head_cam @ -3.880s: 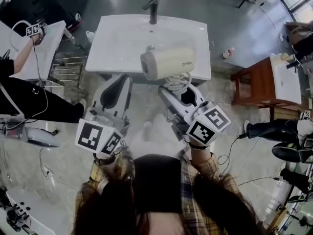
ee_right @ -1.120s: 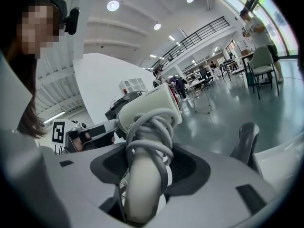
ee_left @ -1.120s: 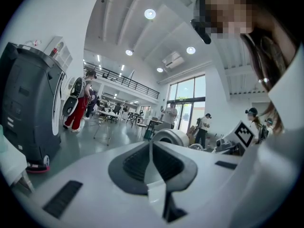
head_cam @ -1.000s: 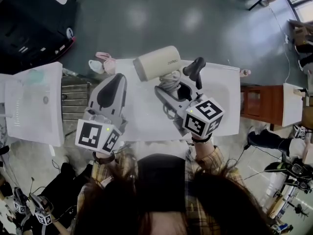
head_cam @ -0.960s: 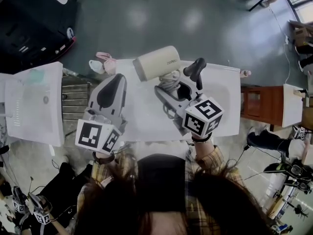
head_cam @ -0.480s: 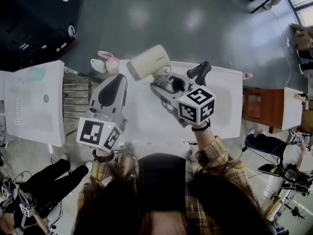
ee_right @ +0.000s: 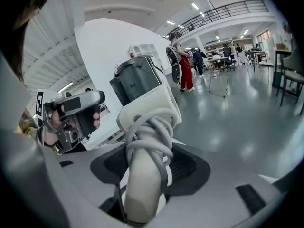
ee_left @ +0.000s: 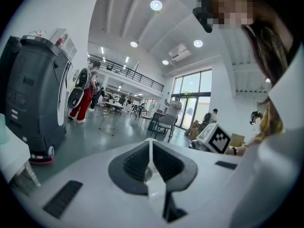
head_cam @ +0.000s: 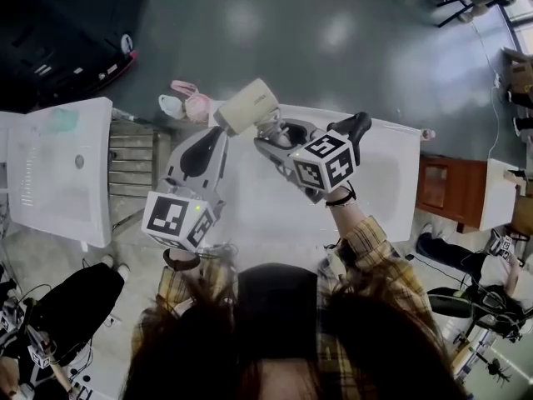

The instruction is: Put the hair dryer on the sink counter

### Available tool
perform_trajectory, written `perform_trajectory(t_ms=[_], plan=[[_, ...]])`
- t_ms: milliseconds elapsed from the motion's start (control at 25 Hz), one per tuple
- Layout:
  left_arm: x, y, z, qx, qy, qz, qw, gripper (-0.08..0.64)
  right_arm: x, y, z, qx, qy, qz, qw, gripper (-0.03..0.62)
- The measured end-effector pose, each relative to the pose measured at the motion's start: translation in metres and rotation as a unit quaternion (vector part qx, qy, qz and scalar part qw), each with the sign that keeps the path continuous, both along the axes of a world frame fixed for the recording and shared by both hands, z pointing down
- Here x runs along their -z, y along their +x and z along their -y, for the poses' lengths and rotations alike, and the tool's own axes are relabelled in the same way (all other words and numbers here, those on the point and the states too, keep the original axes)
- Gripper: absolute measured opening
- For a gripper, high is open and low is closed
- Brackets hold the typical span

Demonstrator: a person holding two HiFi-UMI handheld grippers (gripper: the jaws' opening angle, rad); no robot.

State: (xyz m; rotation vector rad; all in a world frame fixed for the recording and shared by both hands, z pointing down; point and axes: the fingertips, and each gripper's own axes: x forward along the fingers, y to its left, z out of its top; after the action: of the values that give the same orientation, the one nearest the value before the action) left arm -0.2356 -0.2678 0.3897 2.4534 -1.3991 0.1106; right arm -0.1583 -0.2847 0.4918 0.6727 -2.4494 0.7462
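1. Right gripper [head_cam: 277, 132]: jaws set wide and clamped on the handle of the hair dryer [head_cam: 247, 105], whose cord is wound round that handle.
2. Left gripper [head_cam: 215, 140]: jaws closed together with nothing between them; it lies at 9 o'clock of the right gripper.
3. Hair dryer: carried over the 11 o'clock corner of the sink counter [head_cam: 258, 207], apparently not resting on it.
4. Progress: pick-up done; lowering and release appear to remain.
5. Writing: none legible on the dryer; the marker cubes bear only black-and-white squares.
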Motion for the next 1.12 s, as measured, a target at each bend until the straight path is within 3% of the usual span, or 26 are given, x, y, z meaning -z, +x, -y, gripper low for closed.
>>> perform_trajectory(t_ms=[120,520,720,1120], plan=[[-0.01,0.005,0.002,-0.006,-0.006,0.014,0.9999,0.032,-0.013,-0.005,0.005,0.017,-0.01,-0.004,1.0,0.249],[-0.032,0.011,-0.001,-0.013,-0.029,0.002,0.9995,0.032,-0.064,-0.016,0.015,0.074,-0.022,-0.048,0.996,0.25],[-0.041,0.012,0.002,-0.016,-0.038,0.001,0.9991,0.032,-0.085,-0.019,0.018,0.102,-0.051,-0.066,0.991,0.249],[-0.046,0.014,0.002,-0.016,-0.047,0.005,0.9987,0.032,-0.111,-0.018,0.019,0.164,-0.065,-0.118,0.977,0.25]])
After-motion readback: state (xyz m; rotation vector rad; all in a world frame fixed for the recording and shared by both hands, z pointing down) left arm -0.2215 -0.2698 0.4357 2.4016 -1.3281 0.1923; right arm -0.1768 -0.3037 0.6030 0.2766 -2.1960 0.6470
